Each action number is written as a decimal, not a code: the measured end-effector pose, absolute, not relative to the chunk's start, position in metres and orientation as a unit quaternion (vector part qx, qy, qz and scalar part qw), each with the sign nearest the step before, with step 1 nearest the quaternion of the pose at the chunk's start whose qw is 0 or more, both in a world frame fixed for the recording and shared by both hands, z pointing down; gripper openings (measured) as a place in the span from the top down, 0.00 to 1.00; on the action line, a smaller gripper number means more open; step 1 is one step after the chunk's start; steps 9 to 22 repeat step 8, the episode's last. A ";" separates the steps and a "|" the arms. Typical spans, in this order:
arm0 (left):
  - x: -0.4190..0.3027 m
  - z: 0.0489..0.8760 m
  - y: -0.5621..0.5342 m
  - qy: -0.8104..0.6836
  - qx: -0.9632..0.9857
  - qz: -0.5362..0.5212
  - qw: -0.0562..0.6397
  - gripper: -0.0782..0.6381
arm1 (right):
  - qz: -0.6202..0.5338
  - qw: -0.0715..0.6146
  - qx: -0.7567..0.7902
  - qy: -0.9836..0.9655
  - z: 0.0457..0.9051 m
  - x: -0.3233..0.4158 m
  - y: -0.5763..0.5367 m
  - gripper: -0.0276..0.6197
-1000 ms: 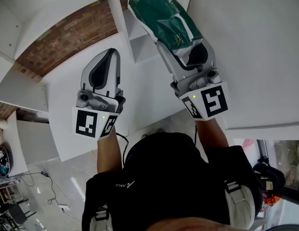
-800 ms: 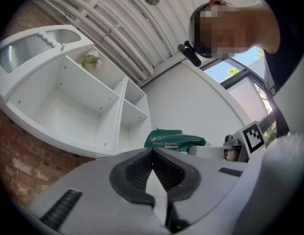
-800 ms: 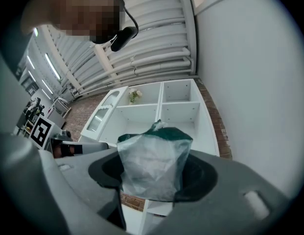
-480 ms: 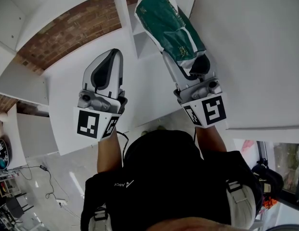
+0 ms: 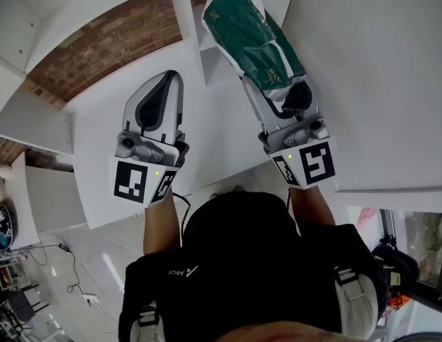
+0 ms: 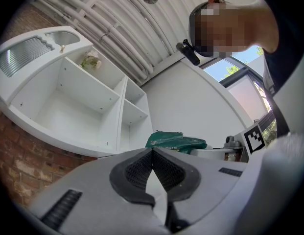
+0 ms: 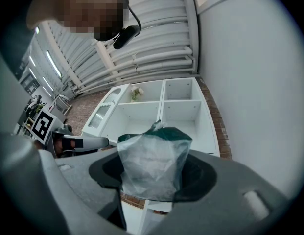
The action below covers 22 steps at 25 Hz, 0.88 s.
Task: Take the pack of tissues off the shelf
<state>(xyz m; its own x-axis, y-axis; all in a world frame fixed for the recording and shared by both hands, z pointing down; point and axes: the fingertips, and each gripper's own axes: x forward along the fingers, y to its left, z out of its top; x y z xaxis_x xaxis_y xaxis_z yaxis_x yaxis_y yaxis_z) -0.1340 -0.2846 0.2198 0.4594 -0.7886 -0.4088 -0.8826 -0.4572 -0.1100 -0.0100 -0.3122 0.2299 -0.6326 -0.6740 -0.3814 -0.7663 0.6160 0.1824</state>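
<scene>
Head view: I see right tool (image 5: 281, 97) clamped on near end of pack of tissues (image 5: 250, 38). Pack is out of shelf (image 5: 205, 59), held in front of it. Left tool (image 5: 164, 84) near shelf, carrying nothing.

Left gripper view: jaws pressed together, nothing between.

Right gripper view: pack's clear-film end fills jaws, shelf behind. I judge pack light and soft, wrap slippery. Hold across padded body, not loose film.

Left gripper (image 5: 168, 78) closed empty, right gripper (image 5: 276, 97) clamped.
</scene>
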 end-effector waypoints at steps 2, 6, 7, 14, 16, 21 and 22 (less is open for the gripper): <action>-0.134 0.220 -0.286 0.496 -0.841 0.153 0.154 0.89 | 0.166 0.138 -0.407 0.887 0.230 -0.010 -0.313 0.55; -0.136 0.223 -0.290 0.494 -0.843 0.153 0.151 0.89 | 0.165 0.135 -0.412 0.886 0.233 -0.009 -0.316 0.55; -0.136 0.223 -0.290 0.493 -0.843 0.153 0.150 0.89 | 0.165 0.134 -0.413 0.886 0.234 -0.009 -0.317 0.55; -0.136 0.224 -0.291 0.493 -0.843 0.153 0.150 0.89 | 0.164 0.133 -0.414 0.885 0.234 -0.009 -0.318 0.55; -0.136 0.224 -0.291 0.493 -0.843 0.153 0.150 0.89 | 0.164 0.133 -0.414 0.885 0.234 -0.009 -0.318 0.55; -0.136 0.224 -0.291 0.493 -0.843 0.153 0.150 0.89 | 0.164 0.133 -0.414 0.885 0.234 -0.009 -0.318 0.55; -0.136 0.224 -0.291 0.493 -0.843 0.153 0.150 0.89 | 0.164 0.133 -0.414 0.885 0.234 -0.009 -0.318 0.55</action>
